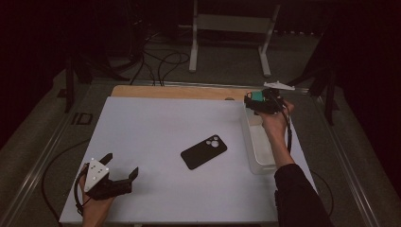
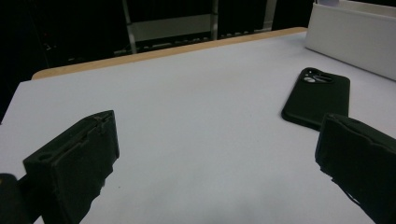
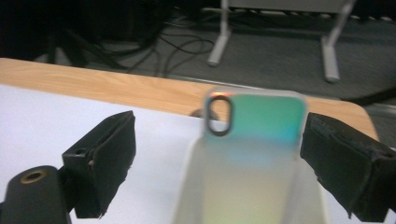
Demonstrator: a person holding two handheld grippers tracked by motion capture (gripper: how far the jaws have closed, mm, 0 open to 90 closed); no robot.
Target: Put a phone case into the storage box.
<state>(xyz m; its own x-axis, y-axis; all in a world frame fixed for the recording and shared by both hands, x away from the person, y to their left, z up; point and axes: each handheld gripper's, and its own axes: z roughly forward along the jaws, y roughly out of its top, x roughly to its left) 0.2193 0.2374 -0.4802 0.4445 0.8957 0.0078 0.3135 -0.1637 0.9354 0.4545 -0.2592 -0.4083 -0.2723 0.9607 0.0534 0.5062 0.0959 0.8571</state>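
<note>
A black phone case (image 1: 204,151) (image 2: 317,95) lies flat, camera cutout up, in the middle of the white table mat (image 1: 156,123). An iridescent teal phone case (image 3: 261,140) (image 1: 258,96) stands upright at the far end of a white bin (image 1: 259,153) (image 2: 350,37). My right gripper (image 1: 254,100) (image 3: 219,135) is open around this case; the case sits close to one jaw and clear of the other. Near the table's front left corner, my left gripper (image 1: 121,164) (image 2: 215,154) rests open with nothing between its jaws, the black case ahead of it.
The bin runs along the mat's right edge. A strip of bare wooden tabletop (image 1: 179,91) (image 3: 116,86) shows beyond the mat. Behind the table, a white metal stand (image 1: 231,28) and loose cables (image 1: 161,61) are on the floor.
</note>
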